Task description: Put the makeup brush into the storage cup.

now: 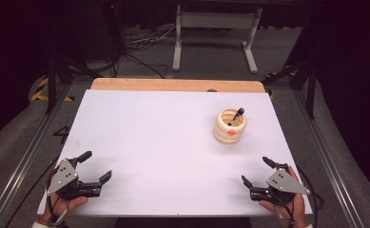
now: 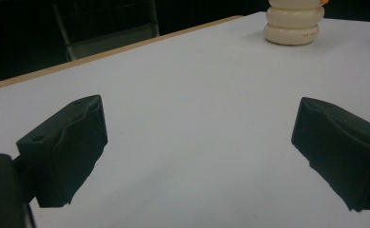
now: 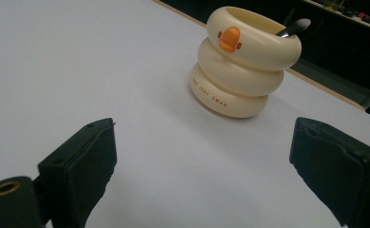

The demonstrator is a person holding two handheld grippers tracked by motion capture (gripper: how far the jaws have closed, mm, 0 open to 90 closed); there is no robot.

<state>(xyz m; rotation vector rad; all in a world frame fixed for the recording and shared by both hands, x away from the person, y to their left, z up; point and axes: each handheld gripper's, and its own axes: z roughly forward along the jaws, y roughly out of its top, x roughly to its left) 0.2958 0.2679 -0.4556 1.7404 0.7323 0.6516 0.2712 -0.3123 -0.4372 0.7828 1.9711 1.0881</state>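
Note:
A cream ringed holder (image 1: 229, 126) with an orange duck bill stands upright on the white table (image 1: 163, 142), right of centre. A dark pen (image 1: 236, 116) leans inside it, tip up toward the right. My left gripper (image 1: 97, 166) rests near the front left edge, open, nothing between its jaws. My right gripper (image 1: 256, 170) sits near the front right edge, open and empty, with the holder (image 3: 243, 61) a short way ahead of it. The pen's end (image 3: 294, 27) pokes over the rim. From the left gripper (image 2: 199, 142) the holder (image 2: 294, 21) stands far off at the upper right.
The table's wooden back edge (image 1: 173, 84) borders the white top. Beyond it lie cables (image 1: 140, 45) on the floor and a grey metal stand (image 1: 216, 28). Metal rails (image 1: 25, 152) run along both table sides.

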